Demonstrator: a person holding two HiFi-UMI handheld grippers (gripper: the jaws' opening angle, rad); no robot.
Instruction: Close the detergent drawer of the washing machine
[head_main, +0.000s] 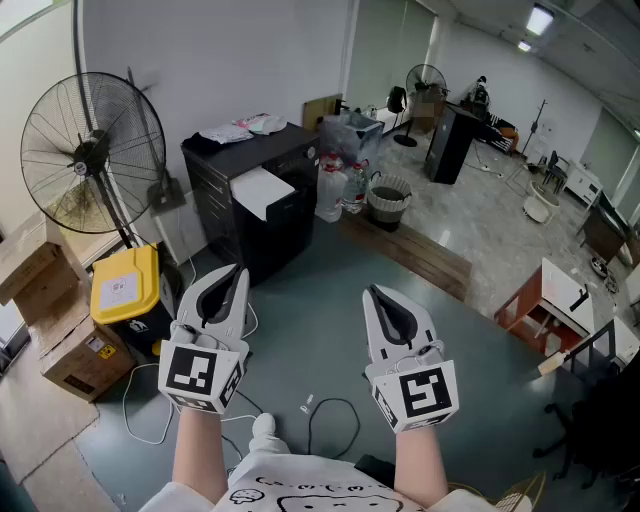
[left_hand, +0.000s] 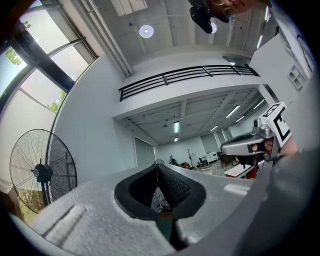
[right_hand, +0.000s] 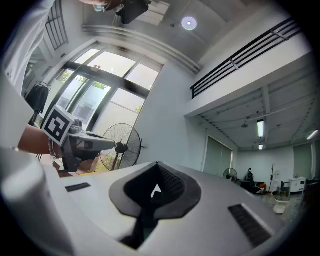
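**Grippers closed, no drawer in sight**

Left gripper (head_main: 230, 276) at lower left and right gripper (head_main: 377, 295) at lower centre each have their jaws pressed together on nothing. They hang side by side, apart, over the grey floor (head_main: 320, 330). A standing fan (head_main: 90, 150) fills the upper left, with a black cabinet (head_main: 250, 180) at upper centre. No view shows the washing machine or its detergent drawer.

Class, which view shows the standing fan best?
The head view: the fan shows large, cage and pole clear. Left gripper view: its lower part is hidden. Right gripper view: small and distant.
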